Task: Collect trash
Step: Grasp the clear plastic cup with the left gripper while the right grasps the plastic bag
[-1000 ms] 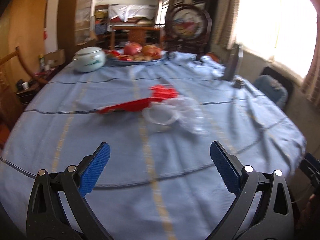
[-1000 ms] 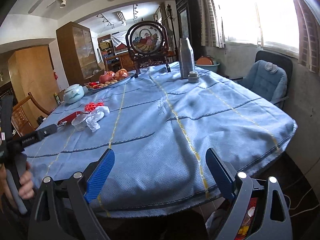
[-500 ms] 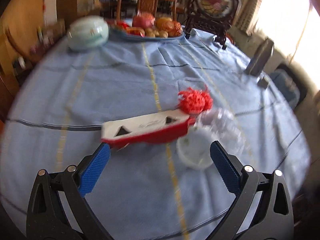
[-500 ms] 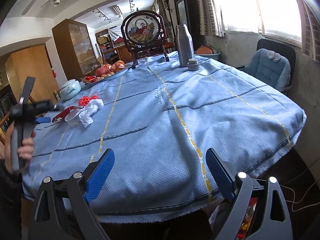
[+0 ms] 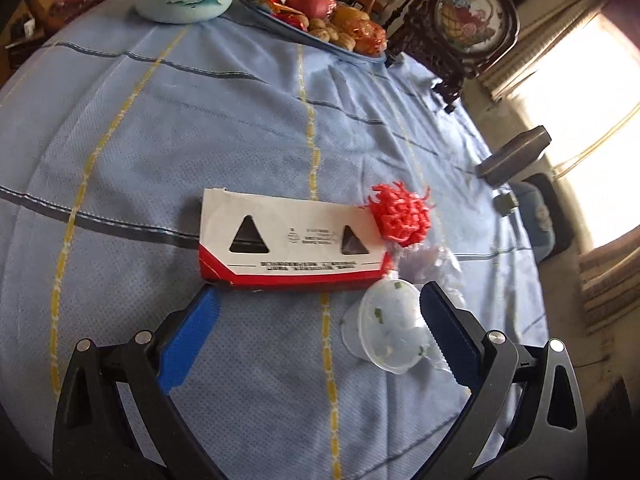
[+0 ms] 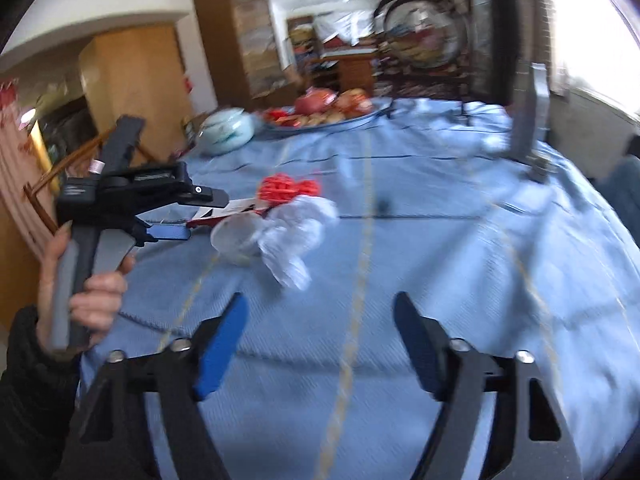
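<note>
Both grippers' fingers spread and empty; box print only in the left view, hand only in the right.

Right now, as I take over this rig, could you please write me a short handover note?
Left gripper: open, empty, low over the tablecloth, its tips at the near edge of the trash pile.
Right gripper: open, empty, its jaws have just been closing with nothing between them; it hangs short of the pile.
Trash, clustered mid-table: red-and-white carton lying flat, red mesh net at its end, clear plastic cup on its side by the left gripper's pad, crumpled clear plastic bag beside it.
Done: nothing collected yet.
Left: pick up all four pieces. No bin is visible in either view.
</note>
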Demonstrator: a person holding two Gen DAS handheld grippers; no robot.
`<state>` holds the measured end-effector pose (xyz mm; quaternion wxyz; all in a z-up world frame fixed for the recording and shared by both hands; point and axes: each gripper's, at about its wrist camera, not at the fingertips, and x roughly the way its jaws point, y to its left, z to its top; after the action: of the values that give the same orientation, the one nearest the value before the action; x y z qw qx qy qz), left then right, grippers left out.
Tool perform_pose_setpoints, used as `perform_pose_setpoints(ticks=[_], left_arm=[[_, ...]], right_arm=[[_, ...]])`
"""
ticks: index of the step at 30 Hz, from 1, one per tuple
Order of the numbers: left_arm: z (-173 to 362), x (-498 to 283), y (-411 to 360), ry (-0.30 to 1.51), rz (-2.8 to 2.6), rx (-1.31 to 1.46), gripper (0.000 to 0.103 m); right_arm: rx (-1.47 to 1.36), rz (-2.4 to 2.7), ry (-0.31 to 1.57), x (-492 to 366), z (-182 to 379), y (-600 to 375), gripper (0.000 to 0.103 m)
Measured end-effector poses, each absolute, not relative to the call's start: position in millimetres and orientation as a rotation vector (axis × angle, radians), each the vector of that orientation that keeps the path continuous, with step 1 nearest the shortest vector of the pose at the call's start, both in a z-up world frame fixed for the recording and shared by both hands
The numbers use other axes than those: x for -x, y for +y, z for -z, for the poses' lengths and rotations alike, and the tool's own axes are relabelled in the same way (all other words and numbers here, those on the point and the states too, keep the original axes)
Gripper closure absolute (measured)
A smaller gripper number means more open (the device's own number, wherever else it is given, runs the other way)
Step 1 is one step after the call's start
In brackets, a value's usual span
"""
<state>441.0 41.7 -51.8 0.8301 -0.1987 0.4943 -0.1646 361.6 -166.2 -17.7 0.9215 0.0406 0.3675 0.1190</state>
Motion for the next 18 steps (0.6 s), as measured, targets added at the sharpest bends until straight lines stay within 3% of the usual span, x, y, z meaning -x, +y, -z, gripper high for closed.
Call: perform_pose_setpoints(ticks=[5, 7, 8, 9, 14, 18], left_arm=[[41.8, -436.7, 30.1, 1.023, 0.423, 0.388, 0.007], [44.1, -440.4, 26.8, 1.033, 0.425, 0.382, 0.007], [46.8, -442.7, 26.9, 1.047, 0.423, 0.389, 0.007], [49.9, -443.8, 28.0, 1.056, 0.423, 0.399, 0.007], [50.2, -438.4, 19.2, 1.066, 0.535, 0.423, 0.008], [38.0, -423.3, -15.3, 0.987, 0.517, 0.200, 0.008]], right_arm=[[-0.143, -0.260, 0.869, -420.6, 38.8, -145.4, 0.043], [-0.223, -0.300, 0.920, -435.8, 46.5, -145.9, 0.057], [-0.244, -0.301, 0.932, -440.2, 48.9, -147.5, 0.073], [-0.252, -0.300, 0.940, -441.5, 50.1, -149.0, 0.097], [-0.243, -0.267, 0.841, -412.1, 35.0, -168.3, 0.100], [-0.223, -0.211, 0.780, -381.4, 21.3, -196.6, 0.100]])
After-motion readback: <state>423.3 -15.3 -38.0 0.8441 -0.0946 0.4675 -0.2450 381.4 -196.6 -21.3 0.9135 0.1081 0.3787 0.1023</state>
